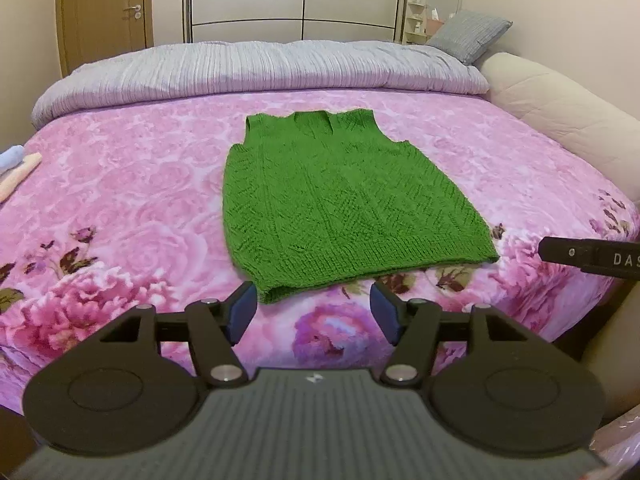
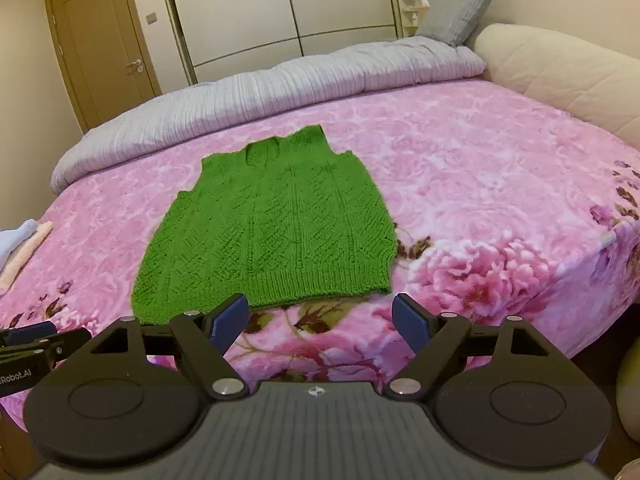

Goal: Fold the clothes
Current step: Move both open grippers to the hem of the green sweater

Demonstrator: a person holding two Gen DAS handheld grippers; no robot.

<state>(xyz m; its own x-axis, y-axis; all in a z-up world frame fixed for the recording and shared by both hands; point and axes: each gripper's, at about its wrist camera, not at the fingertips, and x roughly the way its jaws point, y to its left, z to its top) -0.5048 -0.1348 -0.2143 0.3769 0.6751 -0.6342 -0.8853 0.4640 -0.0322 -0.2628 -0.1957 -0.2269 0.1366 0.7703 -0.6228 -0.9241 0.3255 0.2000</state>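
Both tools hang just short of the hem as we look along them: our left tool (image 1: 313, 312) has its blue pads parted with nothing between them, and our right tool (image 2: 320, 322) stands wider still, equally empty. Neither touches the knit.

Ahead of both tools lies the green knitted vest (image 1: 340, 200), spread flat on the pink floral blanket (image 1: 140, 184), neckline at the far end, ribbed hem closest to us. It looks unfolded as yet, so we judge the first fold is still to come.

What worries us? That knit is loose and stretchy. Pinch only the top layer at the hem and the back layer may stay behind, leaving a skewed fold. The plush blanket is soft too; dig the pads in low and we could grab blanket pile along with the vest and drag both. And if our two tools lift unevenly, the hem could sag between them. Far off to the left tool's side sits a small pile of pale clothes (image 1: 18, 168), well clear.
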